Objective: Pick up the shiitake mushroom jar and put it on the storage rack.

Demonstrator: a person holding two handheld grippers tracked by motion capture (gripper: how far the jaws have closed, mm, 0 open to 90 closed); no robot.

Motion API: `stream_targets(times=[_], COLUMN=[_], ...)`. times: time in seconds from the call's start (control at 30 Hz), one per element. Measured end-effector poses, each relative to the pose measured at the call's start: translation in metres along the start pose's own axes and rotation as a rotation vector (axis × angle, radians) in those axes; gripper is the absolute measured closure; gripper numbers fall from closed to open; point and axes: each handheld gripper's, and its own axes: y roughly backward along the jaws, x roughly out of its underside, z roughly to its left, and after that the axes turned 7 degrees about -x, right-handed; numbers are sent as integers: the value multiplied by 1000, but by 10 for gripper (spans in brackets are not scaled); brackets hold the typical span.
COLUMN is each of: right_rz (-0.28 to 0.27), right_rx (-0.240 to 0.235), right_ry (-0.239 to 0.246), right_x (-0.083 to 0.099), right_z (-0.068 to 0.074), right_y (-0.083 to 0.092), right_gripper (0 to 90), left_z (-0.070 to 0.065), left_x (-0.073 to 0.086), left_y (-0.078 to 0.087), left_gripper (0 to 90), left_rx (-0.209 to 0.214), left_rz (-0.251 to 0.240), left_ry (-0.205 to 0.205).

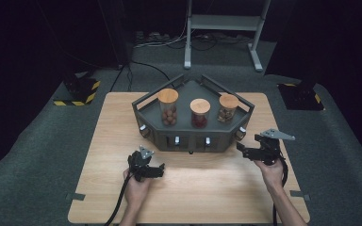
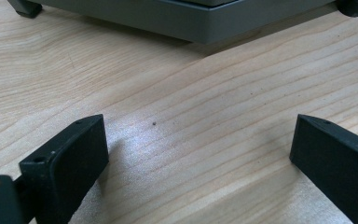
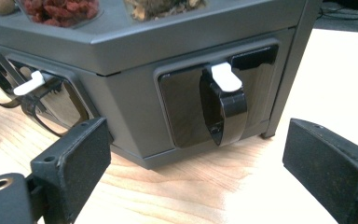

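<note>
A dark grey angular dispenser stand (image 1: pixel 188 133) sits at the back middle of the wooden table (image 1: pixel 103 141). It carries three glass jars with wooden lids: a left jar (image 1: pixel 168 106) of round brown nuts, a middle jar (image 1: pixel 200 112) of red pieces and a right jar (image 1: pixel 228 107) of brownish bits. My left gripper (image 1: pixel 156 172) rests low on the table in front of the stand, open, with bare wood (image 2: pixel 200 135) between its jaws. My right gripper (image 1: pixel 241 149) hovers at the stand's right front corner, open, facing a black lever with a white tip (image 3: pixel 224 100).
More white-tipped levers (image 1: pixel 176 140) line the stand's front face. Beyond the table lie grey carpet, cables and a white metal frame (image 1: pixel 226 28). Yellow-black striped bases (image 1: pixel 78 92) stand on the floor at left and right.
</note>
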Motion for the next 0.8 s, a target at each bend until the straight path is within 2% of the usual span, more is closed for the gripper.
stream_targets(times=[0.8], right_rz=[29], right_rx=[11], right_ry=[-14], right_x=[19], right_z=[0], right_y=[-8], right_gripper=[73], left_z=[0], left_x=[0], left_y=[0], left_gripper=[41], left_rx=[0], left_rz=[1], left_ry=[-1])
